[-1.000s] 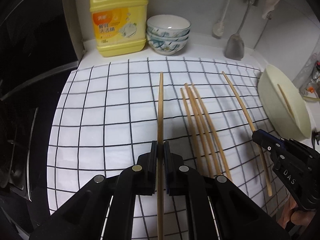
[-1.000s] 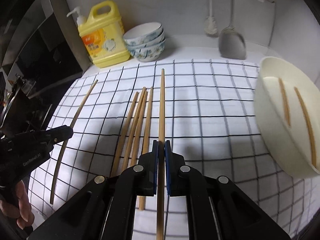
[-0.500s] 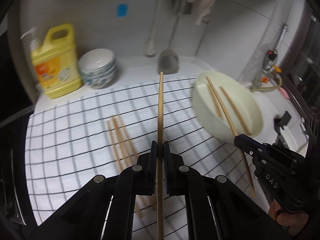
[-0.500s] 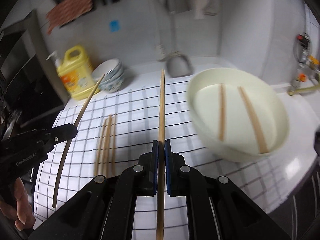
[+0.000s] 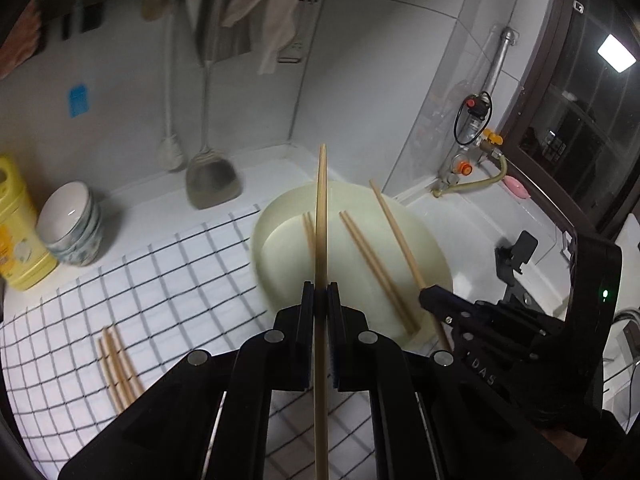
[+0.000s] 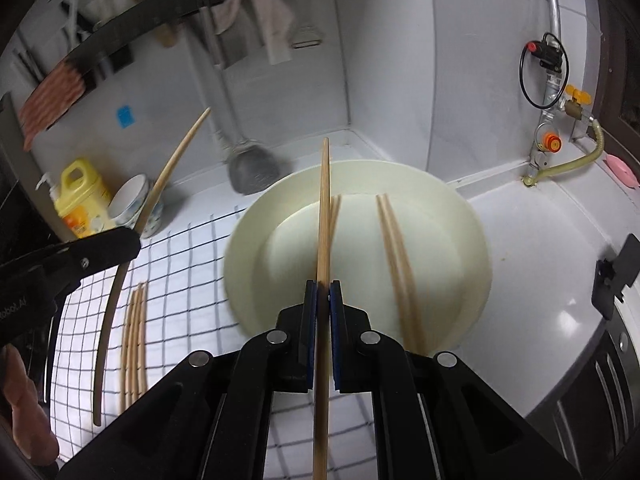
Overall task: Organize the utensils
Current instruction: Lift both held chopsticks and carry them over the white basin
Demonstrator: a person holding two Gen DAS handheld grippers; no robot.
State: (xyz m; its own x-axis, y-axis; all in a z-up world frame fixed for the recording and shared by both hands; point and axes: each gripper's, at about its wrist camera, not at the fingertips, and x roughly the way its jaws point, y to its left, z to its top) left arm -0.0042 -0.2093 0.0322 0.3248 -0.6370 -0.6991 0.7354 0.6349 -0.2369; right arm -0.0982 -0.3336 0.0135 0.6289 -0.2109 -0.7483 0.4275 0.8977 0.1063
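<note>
The cream basin [image 6: 256, 240] on the tabletop [image 6: 540, 264] already holds chopsticks [image 6: 394, 248], apparently 4. The checked cloth [image 5: 168, 280] still carries 3 or 4 loose chopsticks [image 6: 134, 340], so I judge the sorting roughly half done. Each gripper, left [image 5: 321, 300] and right [image 6: 323, 300], has its fingers pinching 1 chopstick above the basin. Blur hides exact counts.

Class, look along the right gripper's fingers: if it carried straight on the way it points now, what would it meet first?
Most likely the cream bowl: the right gripper, shut on a chopstick, aims down into it, so the chopstick's tip would probably touch first. Depth is uncertain.
</note>
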